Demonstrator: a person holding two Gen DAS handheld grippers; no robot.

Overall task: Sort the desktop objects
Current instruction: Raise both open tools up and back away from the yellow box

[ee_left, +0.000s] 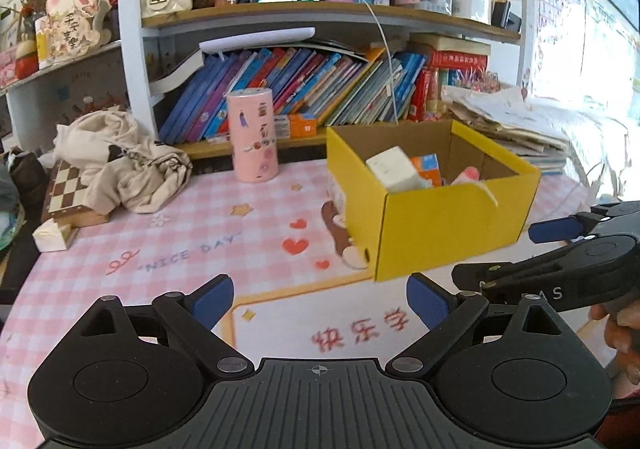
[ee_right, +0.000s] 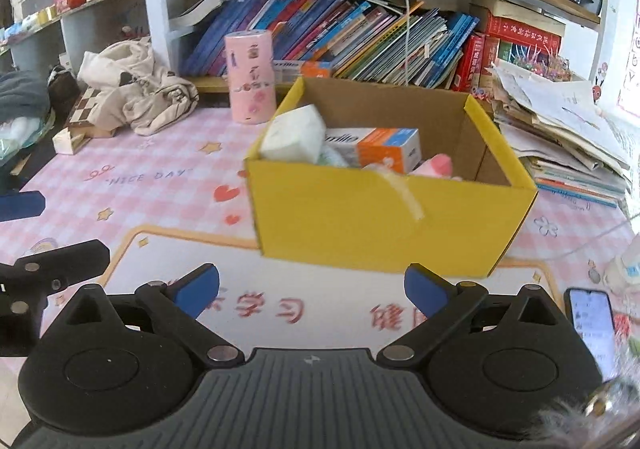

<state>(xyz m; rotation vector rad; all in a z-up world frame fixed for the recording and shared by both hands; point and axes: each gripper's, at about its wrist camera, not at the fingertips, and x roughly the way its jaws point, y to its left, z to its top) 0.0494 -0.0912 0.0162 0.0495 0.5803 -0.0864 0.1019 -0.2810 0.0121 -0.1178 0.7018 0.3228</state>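
Observation:
A yellow cardboard box (ee_left: 440, 225) (ee_right: 360, 221) stands on the pink checked desk mat (ee_left: 168, 249) (ee_right: 120, 189). Inside lie a white tissue pack (ee_left: 394, 169) (ee_right: 294, 135), an orange and white carton (ee_right: 390, 147) (ee_left: 428, 165) and a pink item (ee_right: 438, 165) (ee_left: 468, 174). My left gripper (ee_left: 320, 301) is open in front of the box, nothing between its blue pads. My right gripper (ee_right: 312, 291) is open too, just short of the box's front wall. The right gripper shows from the side at the left wrist view's right edge, with a hand on its handle.
A pink cylinder (ee_left: 253, 135) (ee_right: 250, 77) stands by the lower bookshelf. Crumpled beige cloth (ee_left: 124, 165) lies over a chessboard box (ee_left: 64, 193) at the left. A lit phone (ee_right: 592, 325) lies on the mat at the right. Stacked papers (ee_right: 560, 129) sit beyond the box.

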